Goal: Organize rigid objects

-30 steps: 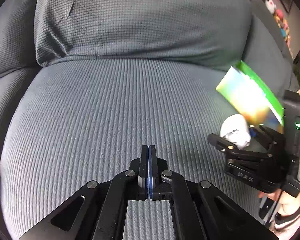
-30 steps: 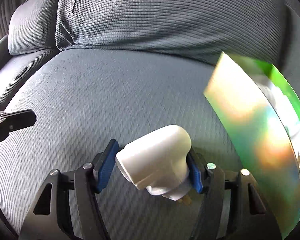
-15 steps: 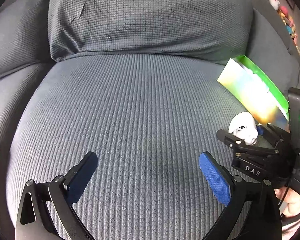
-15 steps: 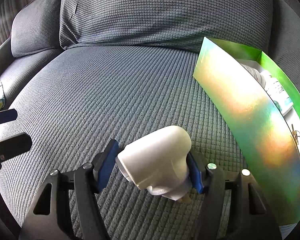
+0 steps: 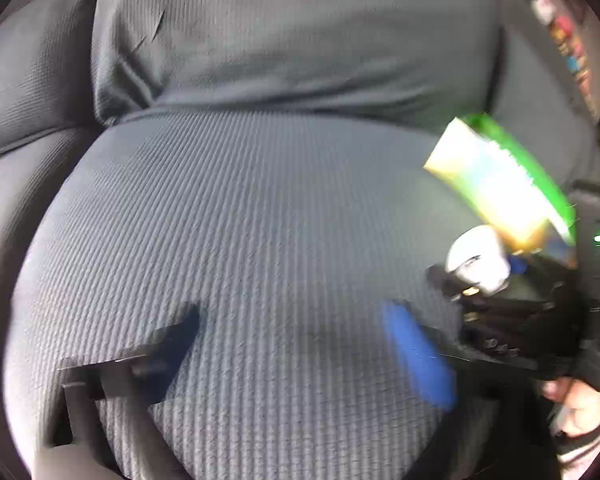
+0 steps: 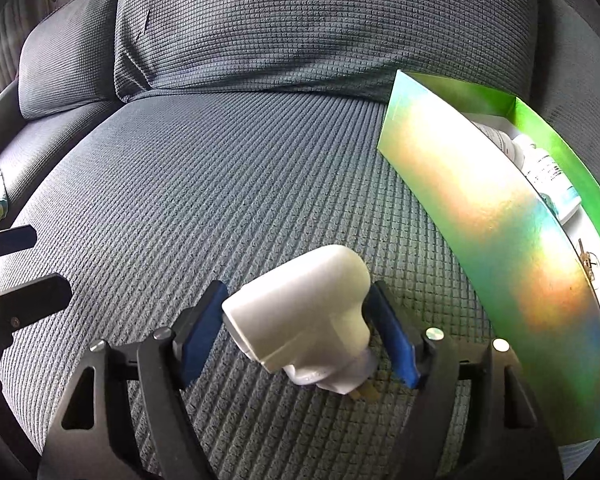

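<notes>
My right gripper (image 6: 300,336) is shut on a white plug adapter (image 6: 304,316) and holds it just above the grey sofa seat (image 6: 220,184). It also shows in the left wrist view (image 5: 480,260). A shiny green box (image 6: 496,224) stands to its right, open at the top, with white bottles (image 6: 540,164) inside. The box appears in the left wrist view (image 5: 496,184) at the right. My left gripper (image 5: 296,344) is open and empty over the seat; its image is blurred.
A grey back cushion (image 6: 320,28) rises behind the seat. A second seat cushion (image 6: 48,128) lies to the left. Coloured items (image 5: 568,44) show at the far right past the sofa arm.
My left gripper went from shut to open and is swinging, which blurs its view. My right gripper keeps the adapter and has drawn back a little from the green box.
</notes>
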